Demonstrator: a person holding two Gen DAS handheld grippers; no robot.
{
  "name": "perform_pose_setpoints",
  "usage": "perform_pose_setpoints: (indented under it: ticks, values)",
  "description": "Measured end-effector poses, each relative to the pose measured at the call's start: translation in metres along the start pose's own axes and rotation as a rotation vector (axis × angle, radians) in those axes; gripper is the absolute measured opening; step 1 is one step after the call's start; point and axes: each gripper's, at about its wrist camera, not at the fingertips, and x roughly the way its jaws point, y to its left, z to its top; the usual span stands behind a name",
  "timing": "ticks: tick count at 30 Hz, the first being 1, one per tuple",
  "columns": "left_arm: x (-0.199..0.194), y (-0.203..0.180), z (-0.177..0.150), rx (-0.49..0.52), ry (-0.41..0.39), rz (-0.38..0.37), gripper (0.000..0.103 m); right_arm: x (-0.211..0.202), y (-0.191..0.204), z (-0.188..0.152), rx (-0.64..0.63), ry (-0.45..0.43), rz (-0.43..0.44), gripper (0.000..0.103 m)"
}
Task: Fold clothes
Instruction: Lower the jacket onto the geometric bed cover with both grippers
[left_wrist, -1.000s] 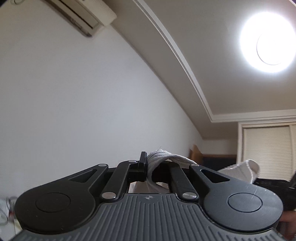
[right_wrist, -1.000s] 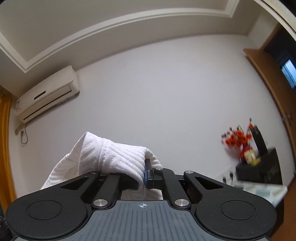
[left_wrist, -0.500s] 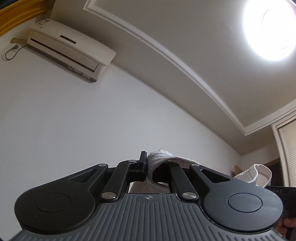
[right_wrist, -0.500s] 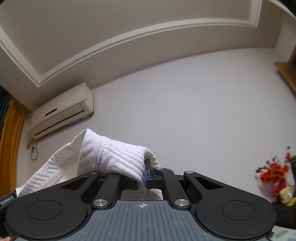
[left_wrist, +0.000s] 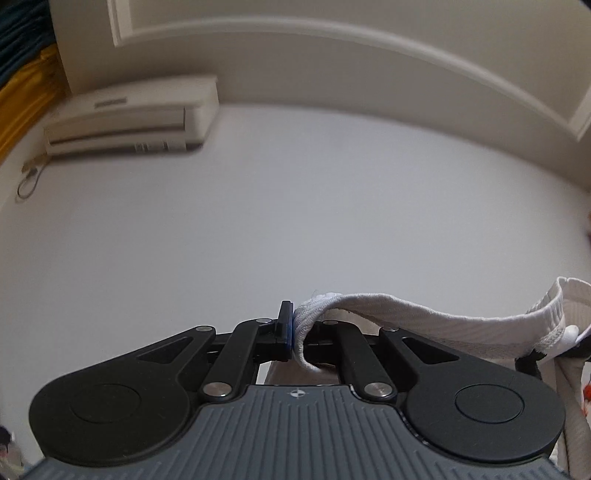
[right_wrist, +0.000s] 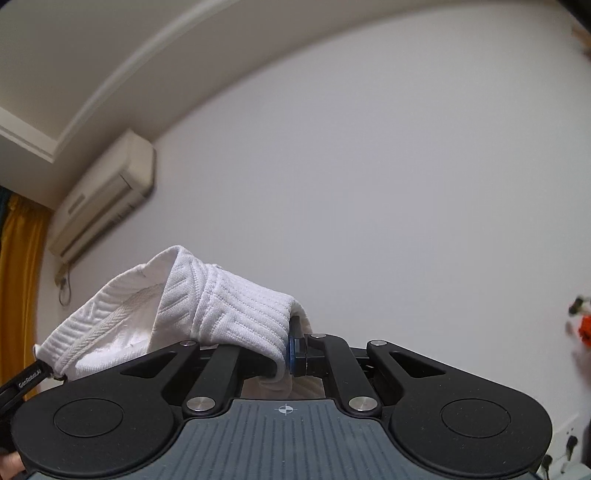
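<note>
Both views tilt up at the white wall; no folding surface visible in either.

Left gripper (left_wrist: 293, 338): jaws clamped on an edge of the white ribbed knit garment (left_wrist: 424, 314). The cloth runs from the pinch off to the right of the left gripper, toward a bunched hem at the frame edge.

Right gripper (right_wrist: 286, 352): jaws clamped on another part of the same garment (right_wrist: 207, 306), which humps up over its left finger linkage and trails left of it. The beige wall-mounted air conditioner (right_wrist: 107, 195) sits high on the wall beyond.

Step, judged: garment lifted clear and held at two points, spread between the hands, ahead of laying out or a first fold.

Next move calls for: keeping both pinches firm, holding the span taut and level, then lowering onto a flat surface. Surface location unknown from these views.
</note>
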Motion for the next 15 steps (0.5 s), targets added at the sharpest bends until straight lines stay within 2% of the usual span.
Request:
perform_pose_setpoints:
  ticks: [4, 7, 10, 11, 13, 15]
  values:
    - [0.025, -0.035, -0.087, 0.051, 0.231, -0.004, 0.006, 0.024, -0.076, -0.053, 0.002, 0.15, -0.075, 0.006]
    - [0.009, -0.073, -0.173, 0.164, 0.443, -0.07, 0.006, 0.017, -0.126, -0.115, -0.018, 0.29, -0.205, 0.006]
    - [-0.007, -0.101, -0.254, 0.157, 0.69, -0.196, 0.006, 0.004, -0.181, -0.182, 0.043, 0.477, -0.377, 0.006]
    - [-0.012, -0.11, -0.278, 0.147, 0.742, -0.239, 0.006, 0.0, -0.199, -0.203, 0.077, 0.534, -0.429, 0.006]
    - [-0.017, -0.129, -0.319, 0.135, 0.838, -0.331, 0.006, -0.009, -0.229, -0.238, 0.083, 0.591, -0.503, 0.006]
    - [-0.02, -0.155, -0.357, 0.13, 0.962, -0.391, 0.006, -0.01, -0.258, -0.262, 0.049, 0.641, -0.563, 0.006]
